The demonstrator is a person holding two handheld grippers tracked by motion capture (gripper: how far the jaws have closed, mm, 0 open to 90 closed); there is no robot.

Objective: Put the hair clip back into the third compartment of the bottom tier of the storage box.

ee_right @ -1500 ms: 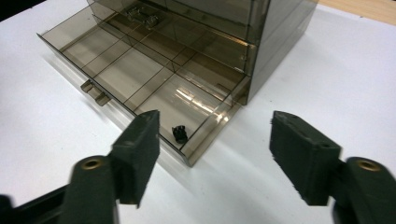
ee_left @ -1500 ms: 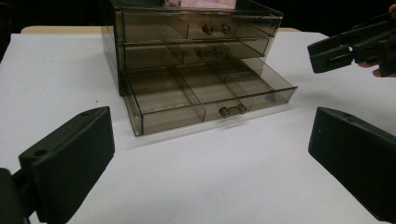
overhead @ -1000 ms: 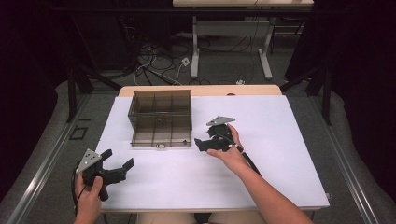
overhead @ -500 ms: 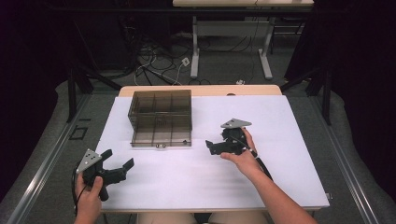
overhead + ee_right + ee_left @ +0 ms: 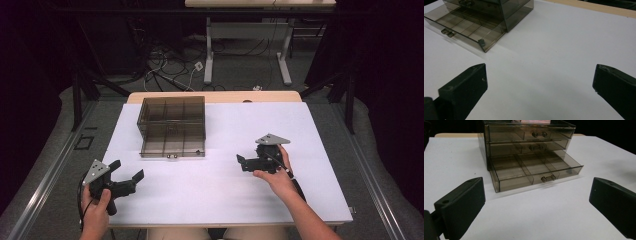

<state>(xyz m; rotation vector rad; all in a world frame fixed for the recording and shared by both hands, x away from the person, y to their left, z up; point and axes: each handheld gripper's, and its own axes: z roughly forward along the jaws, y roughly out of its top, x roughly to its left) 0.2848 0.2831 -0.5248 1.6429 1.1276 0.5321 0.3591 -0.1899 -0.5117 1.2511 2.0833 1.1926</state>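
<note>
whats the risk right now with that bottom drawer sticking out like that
The bottom drawer of the smoky plastic drawer unit is pulled well out, so it could slide right off or tip the light unit forward if nudged. The right hand-held gripper, jaws wide open with nothing between them, hovers beside that drawer's corner; a careless sweep could clip it. The small drawer handle is a narrow target, so either gripper might slip off it.

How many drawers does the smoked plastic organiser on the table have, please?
3, stacked in the organiser: the top drawer and the middle drawer are pushed in, and the bottom drawer is pulled out towards the grippers. None looks hidden.
</note>
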